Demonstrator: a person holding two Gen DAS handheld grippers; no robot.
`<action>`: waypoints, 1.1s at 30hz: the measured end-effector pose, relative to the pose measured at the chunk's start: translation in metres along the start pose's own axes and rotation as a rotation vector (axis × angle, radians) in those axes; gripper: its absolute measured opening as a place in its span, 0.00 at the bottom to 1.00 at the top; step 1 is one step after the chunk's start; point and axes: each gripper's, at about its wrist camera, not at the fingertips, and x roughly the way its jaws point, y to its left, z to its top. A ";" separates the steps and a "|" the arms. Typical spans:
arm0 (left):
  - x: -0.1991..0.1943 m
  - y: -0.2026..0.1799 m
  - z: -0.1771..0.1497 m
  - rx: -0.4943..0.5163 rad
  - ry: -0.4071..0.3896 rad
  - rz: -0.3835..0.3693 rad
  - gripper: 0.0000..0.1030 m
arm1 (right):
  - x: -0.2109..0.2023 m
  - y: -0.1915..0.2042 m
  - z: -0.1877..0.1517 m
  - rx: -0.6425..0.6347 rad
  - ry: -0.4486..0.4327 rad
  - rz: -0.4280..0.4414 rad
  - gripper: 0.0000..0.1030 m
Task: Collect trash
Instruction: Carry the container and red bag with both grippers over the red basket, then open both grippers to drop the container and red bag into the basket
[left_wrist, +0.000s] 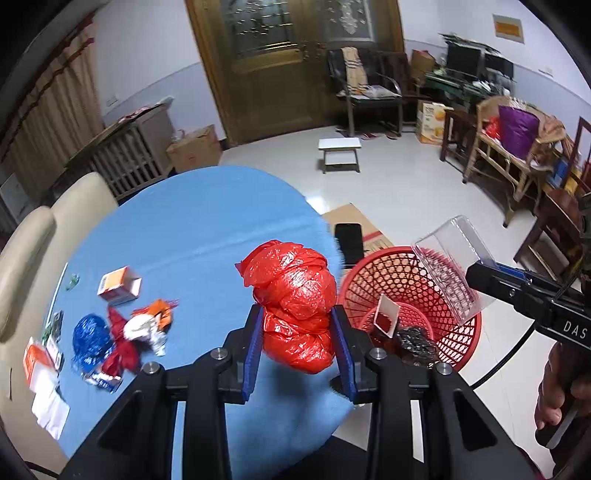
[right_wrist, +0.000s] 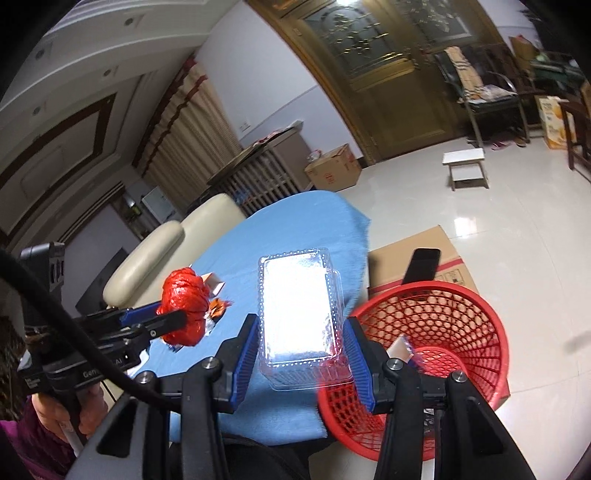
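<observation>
Now both jaws are clamped: left gripper squeezes the red bag, right gripper the clear tray; centre each over the red basket before releasing

Right wrist view: clear plastic clamshell box gripped over table edge, beside red basket.

The box is clamped between the blue pads of the right gripper, its lid glaring white. The left gripper is seen at left, closed around a crumpled red plastic bag, above the blue tablecloth. A hand is seen on its handle at lower left. Small litter is partly hidden behind the bag. In the basket a white card is visible. A black phone lies on a flattened cardboard box on the floor behind the basket.
</observation>
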 end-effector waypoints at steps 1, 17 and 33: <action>0.003 -0.003 0.001 0.009 0.003 -0.005 0.36 | -0.001 -0.003 -0.001 0.009 -0.002 -0.006 0.48; 0.049 -0.049 0.012 0.093 0.091 -0.157 0.38 | -0.006 -0.063 -0.007 0.160 -0.001 -0.067 0.48; 0.054 -0.029 -0.003 0.051 0.123 -0.235 0.61 | 0.002 -0.076 -0.005 0.279 0.045 -0.101 0.66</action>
